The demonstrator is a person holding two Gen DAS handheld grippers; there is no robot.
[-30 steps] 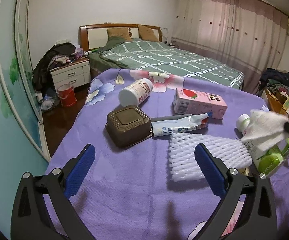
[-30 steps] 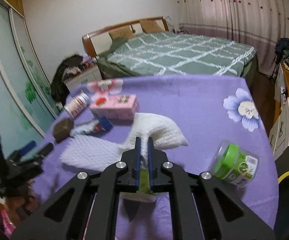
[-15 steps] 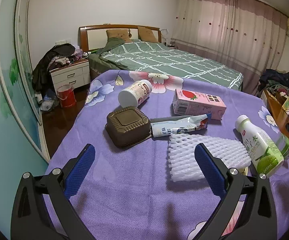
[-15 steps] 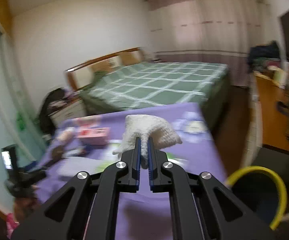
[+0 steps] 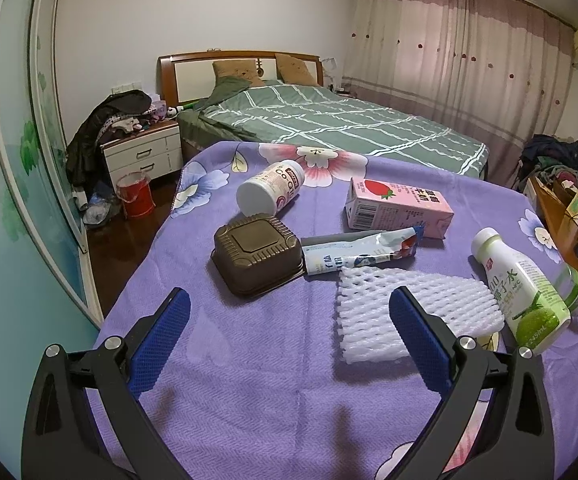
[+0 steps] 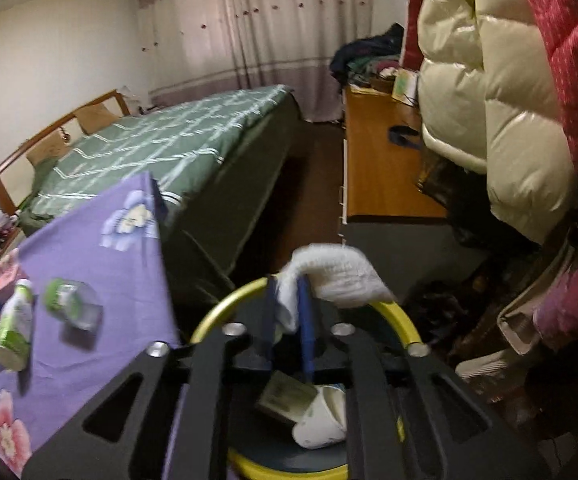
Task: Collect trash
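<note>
Our right gripper (image 6: pixel 289 312) is over a yellow-rimmed bin (image 6: pixel 399 316) that stands just off the corner of the purple flowered tablecloth (image 6: pixel 89 248). A crumpled white tissue (image 6: pixel 337 270) sits between its blue fingers (image 6: pixel 307 320), bulging out toward one o'clock above the tips. The jaws have just been opening and now stand at a narrow gap; the tissue is still lodged between them, though we cannot tell whether the pads still press on it. Down inside the bin we see a white paper cup (image 6: pixel 321 420) and a greenish carton (image 6: pixel 285 396).

Our left gripper (image 5: pixel 289 320) hangs above the tablecloth (image 5: pixel 249 380) with its jaws spread wide and nothing between them. From it, a white foam fruit net (image 5: pixel 373 312) lies at one o'clock, partly behind the right finger. A brown square plastic tray (image 5: pixel 257 254), upside down, is at eleven o'clock, and a silver-blue wrapper (image 5: pixel 361 250) lies at twelve, touching the tray's edge. Farther off at twelve are a pink strawberry milk carton (image 5: pixel 399 206) and a white bottle (image 5: pixel 271 192) on its side. At two o'clock a green-and-white drink bottle (image 5: pixel 521 288) lies beside a clear jar with a green lid (image 5: pixel 577 290).
</note>
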